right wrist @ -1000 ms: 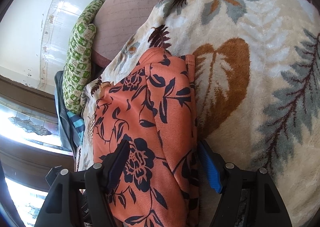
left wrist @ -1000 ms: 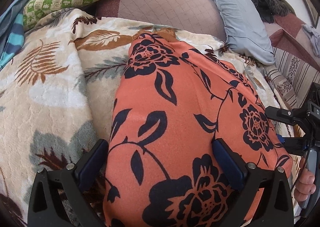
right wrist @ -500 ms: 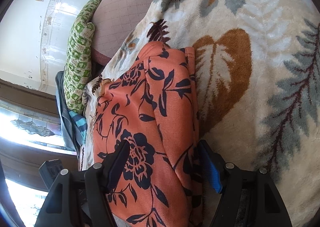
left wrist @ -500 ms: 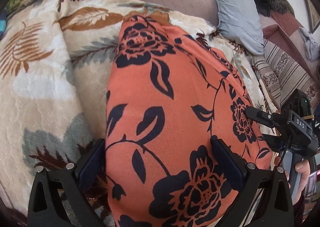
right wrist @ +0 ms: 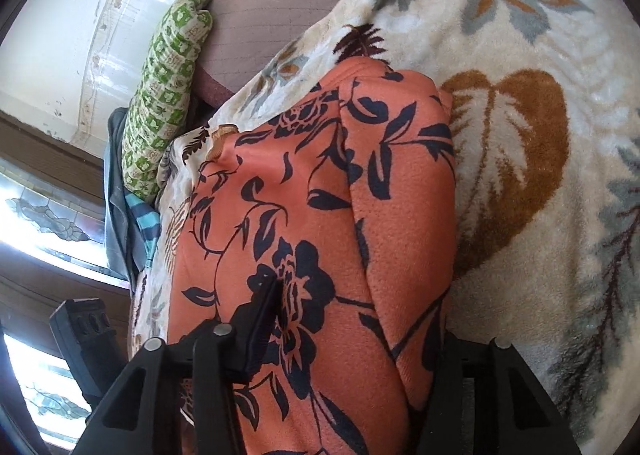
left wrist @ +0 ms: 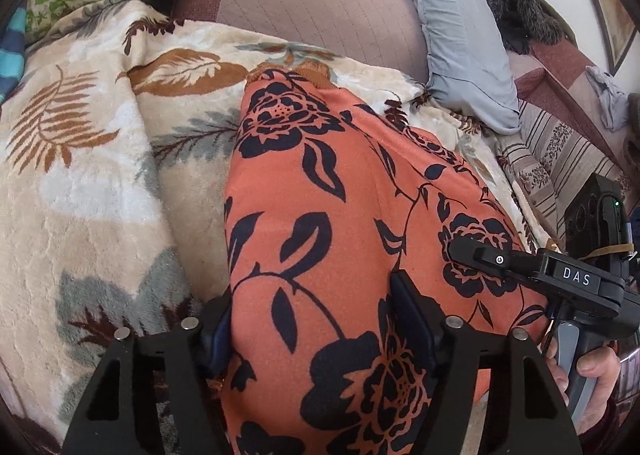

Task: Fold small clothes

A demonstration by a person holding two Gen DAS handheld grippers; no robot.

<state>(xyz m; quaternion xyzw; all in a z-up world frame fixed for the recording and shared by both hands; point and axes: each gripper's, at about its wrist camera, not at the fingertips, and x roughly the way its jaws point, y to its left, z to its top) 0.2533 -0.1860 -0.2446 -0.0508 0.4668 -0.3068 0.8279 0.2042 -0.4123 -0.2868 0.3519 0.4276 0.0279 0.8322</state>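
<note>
Orange floral garment runs lengthwise away; left tool, right tool closing around it.

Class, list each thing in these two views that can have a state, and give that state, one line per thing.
Orange floral garment: lying flat on the blanket, partly folded lengthwise.
Left gripper: jaws closing, garment between them.
Right gripper: jaws closing, garment between them.
Leaf-print blanket: spread out, rumpled.
Grey pillow: propped against the cushions.
</note>
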